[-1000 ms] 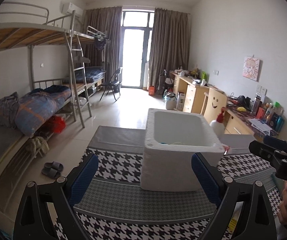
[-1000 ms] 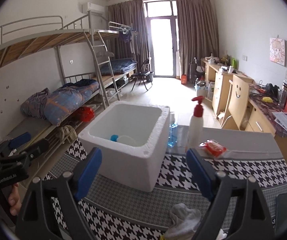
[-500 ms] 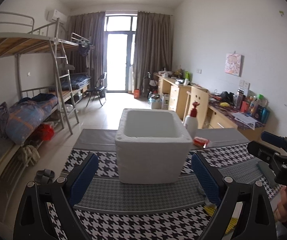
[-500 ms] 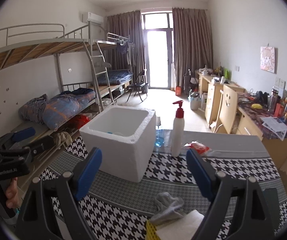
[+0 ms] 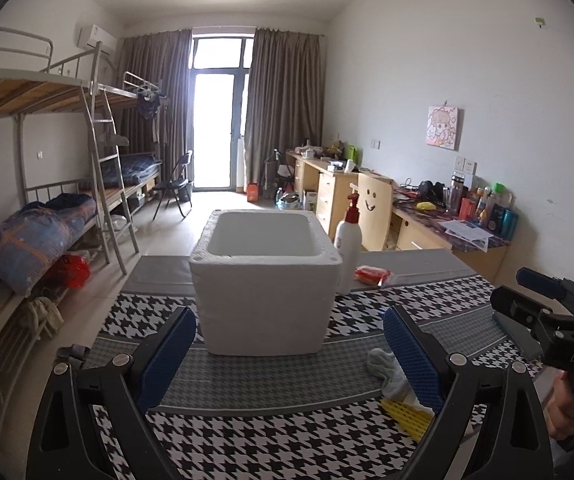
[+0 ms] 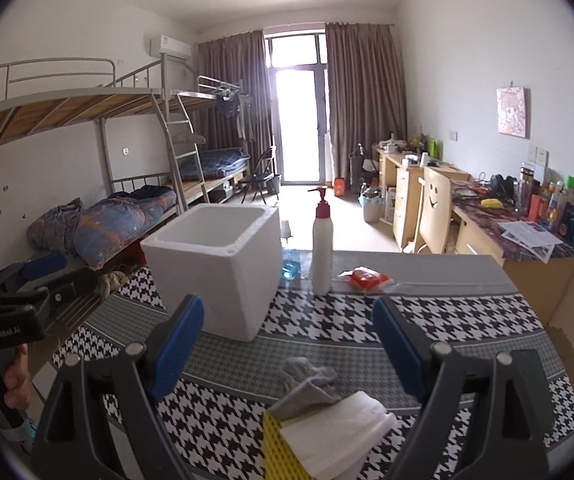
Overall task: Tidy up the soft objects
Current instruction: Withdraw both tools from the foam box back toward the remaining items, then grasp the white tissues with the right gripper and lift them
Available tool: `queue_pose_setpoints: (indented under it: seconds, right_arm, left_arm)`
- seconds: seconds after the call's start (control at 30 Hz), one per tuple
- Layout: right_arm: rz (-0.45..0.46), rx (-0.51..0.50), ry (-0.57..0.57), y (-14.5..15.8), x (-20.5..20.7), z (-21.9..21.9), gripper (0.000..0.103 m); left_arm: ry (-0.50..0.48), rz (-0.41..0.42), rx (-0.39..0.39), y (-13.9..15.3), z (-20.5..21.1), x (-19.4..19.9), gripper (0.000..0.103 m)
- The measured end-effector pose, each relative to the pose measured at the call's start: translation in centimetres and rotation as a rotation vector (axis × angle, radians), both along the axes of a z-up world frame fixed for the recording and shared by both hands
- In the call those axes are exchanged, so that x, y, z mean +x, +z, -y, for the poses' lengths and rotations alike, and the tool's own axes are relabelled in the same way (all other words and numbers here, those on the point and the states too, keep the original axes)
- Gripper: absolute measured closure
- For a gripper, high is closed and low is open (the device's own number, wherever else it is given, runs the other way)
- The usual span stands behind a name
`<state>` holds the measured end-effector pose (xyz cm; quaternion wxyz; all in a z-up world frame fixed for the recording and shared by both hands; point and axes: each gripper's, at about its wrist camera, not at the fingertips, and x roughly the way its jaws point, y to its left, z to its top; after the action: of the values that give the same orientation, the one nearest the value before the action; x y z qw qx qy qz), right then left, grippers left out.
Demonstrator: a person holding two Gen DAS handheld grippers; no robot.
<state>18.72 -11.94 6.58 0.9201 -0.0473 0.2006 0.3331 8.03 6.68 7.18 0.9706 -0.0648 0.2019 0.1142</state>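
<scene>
So someone's standing at a table (image 6: 467, 312) with a black-and-white houndstooth cloth, holding a two-finger gripper in each hand. The left gripper (image 5: 289, 354) is sitting with its blue pads wide apart and nothing between them, pointing at a white foam box (image 5: 265, 280) that's standing upright in the middle of the cloth. The right gripper (image 6: 289, 350) is spread wide too, gripping nothing, just hovering over the near edge of the table.

The soft stuff is lying right at that near edge: a crumpled grey rag (image 6: 307, 376), a white folded cloth (image 6: 339, 430) partly on top of it, and a yellow waffle-textured sponge or cloth (image 6: 281, 446) tucked against the white one's left side. All three are bunched together and touching, well apart from the box. From the left gripper's view the rag is peeking out just behind its right-hand pad.

Just right of the box, a white pump bottle (image 6: 322, 258) with a red top is standing upright, and a small red packet (image 6: 365, 278) is lying flat beside that on the grey strip. There's a blue-tinted clear bottle (image 6: 291, 266) half hidden between the box and the pump bottle.

The box looks open-topped; can't tell from here what's inside.
</scene>
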Motion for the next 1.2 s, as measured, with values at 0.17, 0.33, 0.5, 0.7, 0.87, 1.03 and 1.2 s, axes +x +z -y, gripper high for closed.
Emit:
queue_pose_setpoints:
  seconds: [0.17, 0.33, 0.5, 0.7, 0.87, 1.03, 1.2]
  right_arm:
    - [0.033, -0.007, -0.021, -1.3, -1.3, 1.2, 0.014]
    - [-0.008, 0.012, -0.050, -3.2, -1.8, 2.7, 0.014]
    - [-0.010, 0.005, -0.081, -4.2, -2.4, 3.3, 0.014]
    - [-0.013, -0.014, -0.106, -5.0, -2.7, 3.7, 0.014]
    - [-0.036, -0.017, -0.119, -5.8, -2.5, 4.1, 0.014]
    - [-0.048, -0.041, -0.133, -6.4, -2.4, 4.2, 0.014]
    - [-0.093, -0.043, -0.138, -7.4, -1.6, 4.5, 0.014]
  left_arm:
    - [-0.022, 0.025, 0.014, -1.8, 1.3, -0.7, 0.007]
    - [-0.047, 0.007, 0.012, -3.8, 2.4, -0.9, 0.007]
    - [-0.084, -0.004, 0.013, -4.9, 3.4, -0.8, 0.007]
    - [-0.130, -0.003, 0.024, -5.8, 5.0, -0.7, 0.007]
    - [-0.171, -0.016, 0.015, -6.4, 6.0, -0.1, 0.007]
    - [-0.205, -0.074, 0.004, -7.3, 6.6, 1.4, 0.007]
    - [-0.221, -0.119, -0.014, -8.4, 6.9, 2.9, 0.007]
